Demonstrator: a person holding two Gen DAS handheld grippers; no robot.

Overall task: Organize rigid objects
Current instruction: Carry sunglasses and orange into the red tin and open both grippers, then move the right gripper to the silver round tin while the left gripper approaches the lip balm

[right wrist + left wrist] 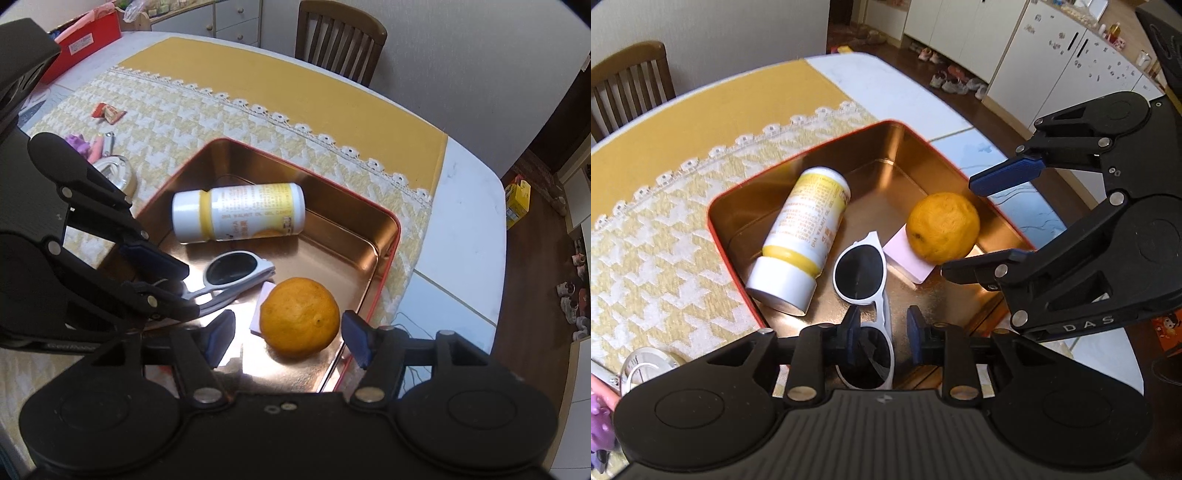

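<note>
A red-rimmed metal tin [720, 229] [388, 236] holds a yellow-and-white bottle [803, 236] [236, 214] lying on its side, white sunglasses [864, 273] [232, 271], an orange [942, 227] [299, 317] and a pink pad [908, 260] [258, 314] under the orange. My left gripper [882, 334] [173, 288] is open with its fingers either side of the near lens of the sunglasses. My right gripper [288, 338] [990, 225] is open just above the orange, its fingers spread wide on both sides.
The tin sits on a yellow-and-white patterned cloth [665, 236] [177, 110] on a white table. A round metal lid [646, 365] [118, 173], purple and pink items [83, 144] and a red wrapper [109, 110] lie to the left. Wooden chair [340, 33] behind.
</note>
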